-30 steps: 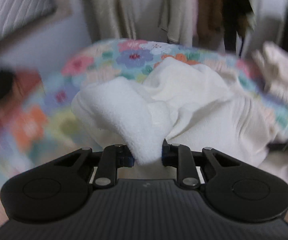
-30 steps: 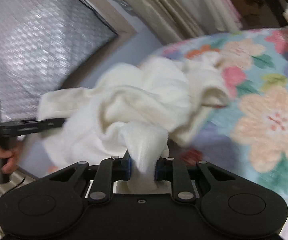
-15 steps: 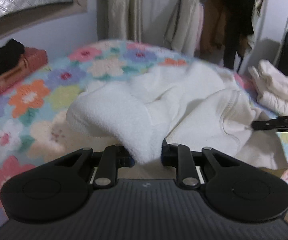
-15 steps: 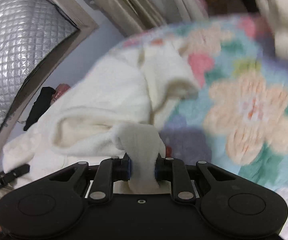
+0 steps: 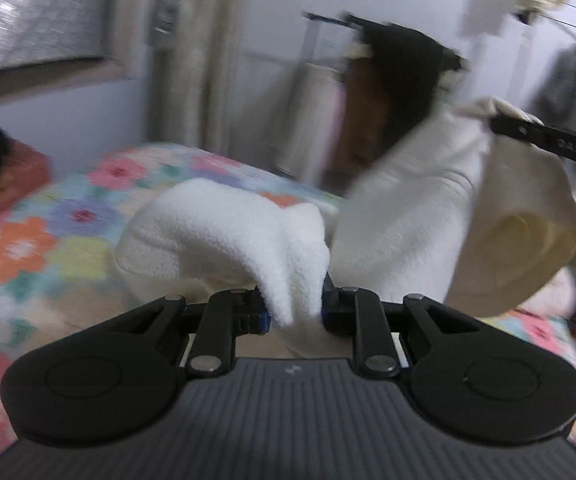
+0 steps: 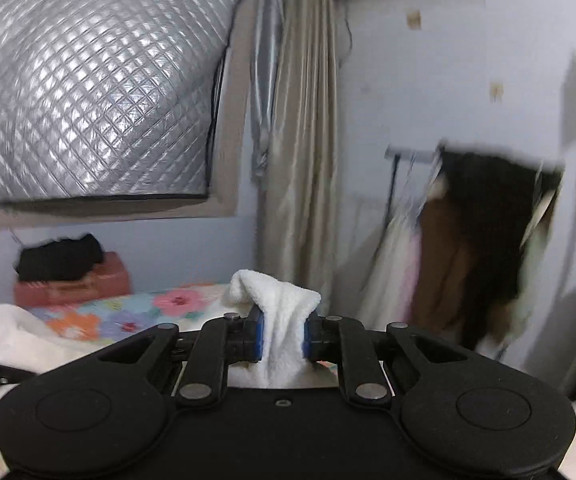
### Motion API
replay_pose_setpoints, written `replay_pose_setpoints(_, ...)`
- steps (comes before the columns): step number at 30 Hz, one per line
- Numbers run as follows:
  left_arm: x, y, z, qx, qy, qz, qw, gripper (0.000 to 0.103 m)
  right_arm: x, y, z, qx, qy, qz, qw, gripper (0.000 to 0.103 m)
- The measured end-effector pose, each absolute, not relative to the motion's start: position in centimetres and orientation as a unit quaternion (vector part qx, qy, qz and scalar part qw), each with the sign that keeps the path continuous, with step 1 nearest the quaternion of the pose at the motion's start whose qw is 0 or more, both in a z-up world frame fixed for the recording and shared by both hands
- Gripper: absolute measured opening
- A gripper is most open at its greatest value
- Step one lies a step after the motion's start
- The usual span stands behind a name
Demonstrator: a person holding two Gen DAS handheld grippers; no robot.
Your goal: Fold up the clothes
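Note:
A white fleece garment (image 5: pixel 400 220) hangs in the air between my two grippers, above the flowered bed cover (image 5: pixel 39 240). My left gripper (image 5: pixel 294 312) is shut on a thick fold of it. My right gripper (image 6: pixel 281 342) is shut on another fold of the same garment (image 6: pixel 275 300); it also shows in the left wrist view (image 5: pixel 544 142), raised high at the right with the garment draped from it. A part of the garment lies low at the left of the right wrist view (image 6: pixel 19 336).
A reddish box (image 6: pixel 71 284) with a black cloth (image 6: pixel 59 258) on it sits at the bed's far side under a quilted silver window cover (image 6: pixel 87 80). A beige curtain (image 6: pixel 300 140) and a rack of hanging clothes (image 6: pixel 484 248) stand behind the bed.
Both grippers have risen and tilted up, lifting the garment off the bed. The right gripper now holds its fold much higher, and the garment is stretched between the two.

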State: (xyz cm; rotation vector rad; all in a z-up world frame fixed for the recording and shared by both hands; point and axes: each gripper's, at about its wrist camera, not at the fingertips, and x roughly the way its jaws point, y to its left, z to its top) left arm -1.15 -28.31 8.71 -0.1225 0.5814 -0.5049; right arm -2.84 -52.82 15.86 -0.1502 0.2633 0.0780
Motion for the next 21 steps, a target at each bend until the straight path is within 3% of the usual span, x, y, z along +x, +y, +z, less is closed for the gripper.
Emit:
replay_pose_setpoints(2,-1.7,-29.4,7.3,-0.037,0.303,-0.270,0.913,0.020,-5.1,-53.3,15.0,-0.086,0.155,0.028,0.984,0.018)
replay_pose_setpoints(5,-2.3,-31.0,4.3,0.000,0.338,-0.295,0.894,0.020,-5.9,-55.6,9.1,-0.050,0.255,-0.003,0.966,0.020)
replay_pose_setpoints(11,-2.8,-31.7,-0.7,0.024,0.385,-0.299,0.872,0.020,-4.8,-61.1,-2.4,0.123,0.431,-0.074,0.891,0.029)
replay_pose_setpoints(17,-2.2,-28.8,-1.3,-0.026,0.380,-0.288,0.879,0.020,-3.7,-59.9,2.6,0.144,0.377,-0.057,0.913,0.054)
replay_pose_setpoints(19,-2.4,-28.3,-1.2,-0.029,0.371,-0.285,0.883,0.020,-2.8,-58.3,4.2,0.148,0.361,-0.023,0.921,0.057)
replay_pose_setpoints(20,-2.5,-28.1,-1.3,-0.031,0.371,-0.284,0.883,0.020,-2.3,-57.5,5.0,0.151,0.352,-0.004,0.924,0.063)
replay_pose_setpoints(21,-2.7,-27.9,-1.3,-0.034,0.372,-0.284,0.883,0.020,-1.7,-56.6,5.5,0.150,0.350,0.016,0.924,0.077)
